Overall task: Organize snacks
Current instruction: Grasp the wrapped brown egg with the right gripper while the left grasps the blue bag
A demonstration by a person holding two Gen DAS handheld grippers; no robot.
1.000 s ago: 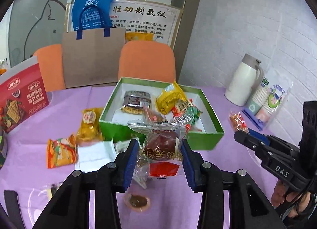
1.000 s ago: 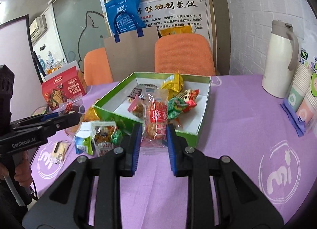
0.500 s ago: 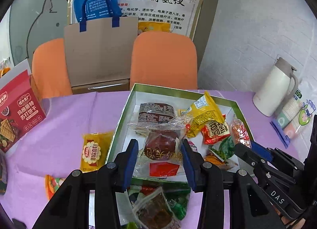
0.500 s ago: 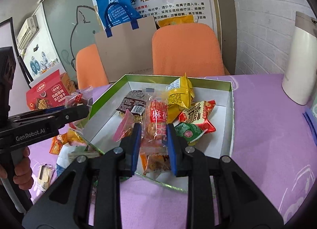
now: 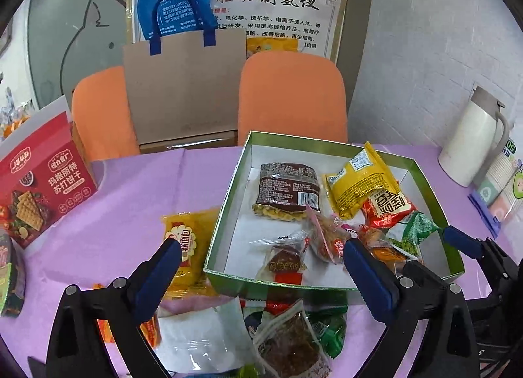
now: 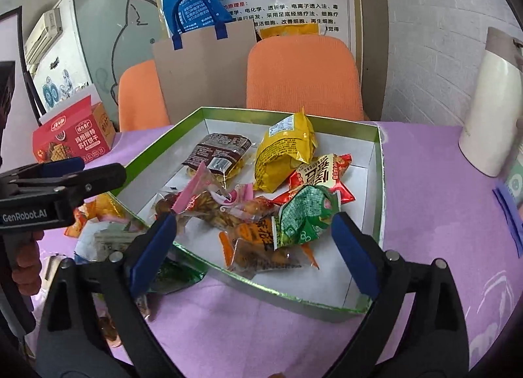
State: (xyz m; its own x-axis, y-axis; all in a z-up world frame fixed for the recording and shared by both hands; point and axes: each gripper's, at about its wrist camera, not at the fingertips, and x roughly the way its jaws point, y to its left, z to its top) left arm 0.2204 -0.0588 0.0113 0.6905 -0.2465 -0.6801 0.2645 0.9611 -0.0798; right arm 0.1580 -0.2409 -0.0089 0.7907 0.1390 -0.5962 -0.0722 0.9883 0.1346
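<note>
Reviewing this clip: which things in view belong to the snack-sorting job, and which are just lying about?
Job:
green box
yellow packet in it
brown packet in it
yellow bread pack on the table
left hand-held gripper, open
right hand-held gripper, open

Lying about:
white thermos
red cracker box
orange chairs

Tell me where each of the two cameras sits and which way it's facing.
Left wrist: on the left gripper, open, looking forward over the near-left corner of the green box; the right gripper shows at right.
Right wrist: on the right gripper, open, over the box's near edge; the left gripper and a hand show at left.
Shared: the box, yellow packet, orange chairs, white flask.
</note>
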